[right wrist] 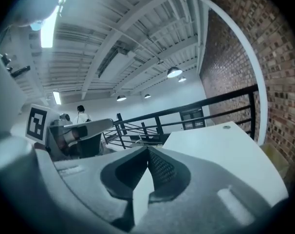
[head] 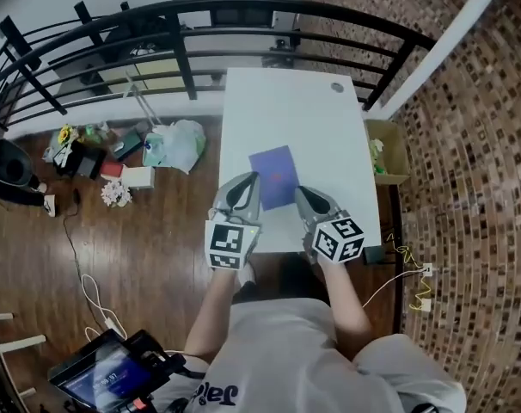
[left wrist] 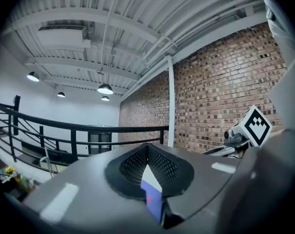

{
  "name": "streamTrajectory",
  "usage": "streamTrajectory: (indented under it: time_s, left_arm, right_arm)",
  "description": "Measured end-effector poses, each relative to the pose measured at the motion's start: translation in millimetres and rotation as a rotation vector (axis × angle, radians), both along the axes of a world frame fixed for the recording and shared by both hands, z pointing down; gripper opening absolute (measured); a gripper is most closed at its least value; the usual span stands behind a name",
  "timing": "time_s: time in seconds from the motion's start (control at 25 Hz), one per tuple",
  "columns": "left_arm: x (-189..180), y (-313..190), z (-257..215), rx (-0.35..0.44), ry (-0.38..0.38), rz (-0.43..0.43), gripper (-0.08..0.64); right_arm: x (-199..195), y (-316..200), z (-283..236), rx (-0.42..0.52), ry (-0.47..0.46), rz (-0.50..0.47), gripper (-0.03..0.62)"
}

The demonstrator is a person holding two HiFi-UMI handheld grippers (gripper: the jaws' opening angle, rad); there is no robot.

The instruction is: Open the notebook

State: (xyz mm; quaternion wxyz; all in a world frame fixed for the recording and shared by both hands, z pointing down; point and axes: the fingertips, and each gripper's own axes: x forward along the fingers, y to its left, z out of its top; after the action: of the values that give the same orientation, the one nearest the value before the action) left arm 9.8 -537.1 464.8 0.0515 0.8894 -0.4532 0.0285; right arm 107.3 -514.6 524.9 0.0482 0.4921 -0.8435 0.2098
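text: none fully legible | light grey shirt (head: 273, 342), near edge: dark letters, upside down, cut off | black tablet screen (head: 104, 379), near left: digits too small | left white marker cube (head: 229, 245), right white marker cube (head: 340, 239): black square codes, no words

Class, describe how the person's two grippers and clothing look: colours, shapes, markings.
Both the left gripper and right gripper have grey, tapering shells with dark, dimpled pads. Each carries a white cube bearing black square markers. The person wears a light grey short-sleeved T-shirt with dark lettering.
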Motion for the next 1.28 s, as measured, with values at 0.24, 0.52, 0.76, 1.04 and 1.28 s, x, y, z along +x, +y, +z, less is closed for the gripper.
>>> streamTrajectory:
  time_s: [0.24,0.52,0.76,1.04,1.28]
  left_arm:
    - [14.5,-36.4,55.4,-0.087,-0.060,0.042,0.018]
    - [44.2,-67.3,111.8,-0.207,-0.073,0.058,0.018]
    - [47.3,-95.1,140.7,-0.246,-0.096,0.045,0.018]
    - [37.1,-100.0,164.2,-0.306,-0.107,-0.015,0.018]
    - [24.4,-94.1,174.8,-0.343,-0.101,-0.047,0.018]
  right_arm:
    - [46.6,-44.6,48.9,-0.091,0.038,-0.043,0.006]
    - [115.5,-91.9,102.0,-0.293,0.109,-0.221,0.076]
    - [132.2,-122.4,155.6,-0.524,0.051,-0.420,0.268]
    - [102.9,-153.0,196.7,-0.678,0.002,-0.591,0.264]
    - [59.2,-150.7,221.6,-0.726,0.036,-0.632,0.252]
